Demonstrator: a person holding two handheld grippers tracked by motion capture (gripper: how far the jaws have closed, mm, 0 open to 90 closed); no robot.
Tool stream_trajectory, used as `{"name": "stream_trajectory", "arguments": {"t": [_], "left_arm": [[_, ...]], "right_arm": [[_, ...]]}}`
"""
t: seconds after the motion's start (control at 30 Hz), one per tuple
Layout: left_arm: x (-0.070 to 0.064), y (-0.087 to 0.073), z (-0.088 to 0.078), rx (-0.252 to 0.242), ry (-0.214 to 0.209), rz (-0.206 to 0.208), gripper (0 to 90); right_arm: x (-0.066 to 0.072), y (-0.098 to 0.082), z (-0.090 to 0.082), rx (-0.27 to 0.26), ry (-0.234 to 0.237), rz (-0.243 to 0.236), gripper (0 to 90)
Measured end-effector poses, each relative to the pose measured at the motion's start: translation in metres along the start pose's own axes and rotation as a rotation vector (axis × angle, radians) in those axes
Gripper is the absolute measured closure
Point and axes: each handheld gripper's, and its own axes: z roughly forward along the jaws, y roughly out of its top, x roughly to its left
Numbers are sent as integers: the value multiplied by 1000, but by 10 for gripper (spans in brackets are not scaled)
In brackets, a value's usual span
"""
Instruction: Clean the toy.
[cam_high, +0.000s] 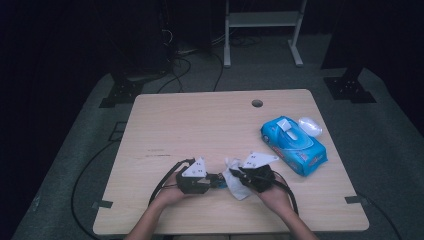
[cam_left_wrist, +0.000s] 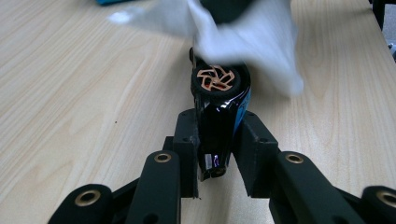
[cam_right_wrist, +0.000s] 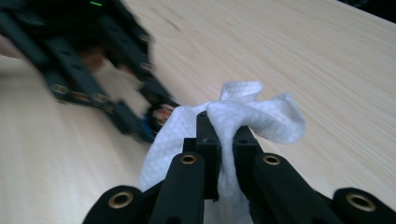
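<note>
Left tool (cam_left_wrist: 217, 154) clamps toy car (cam_left_wrist: 219, 100) near table (cam_high: 200, 120) front edge. Right tool (cam_right_wrist: 219, 144) pinches white wipe (cam_right_wrist: 252, 114) – wipe touching car's far end, just right of left tool.

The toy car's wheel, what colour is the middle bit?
Copper-orange spokes inside a black tyre on the toy car; the left gripper view shows it best.

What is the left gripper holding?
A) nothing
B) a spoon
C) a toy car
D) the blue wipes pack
C: in the left gripper view, the left gripper is shut on a small black and blue toy car with an orange-spoked wheel, while the right gripper holds a white wipe at the car.
</note>
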Motion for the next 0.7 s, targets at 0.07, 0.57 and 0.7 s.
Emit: {"name": "stream_trajectory", "arguments": {"t": [0.07,0.57,0.7], "left_arm": [[1,0,0,-2,-2,-4,705],[2,-1,0,-9,-2,-13,705],[0,-1,0,-6,2,-5,705]], "right_arm": [[-12,-6,-8,-4,-43,30,852],[-38,-16,-22,-15,-72,141,853],[-24,-9,-11,-15,-25,100,851]]}}
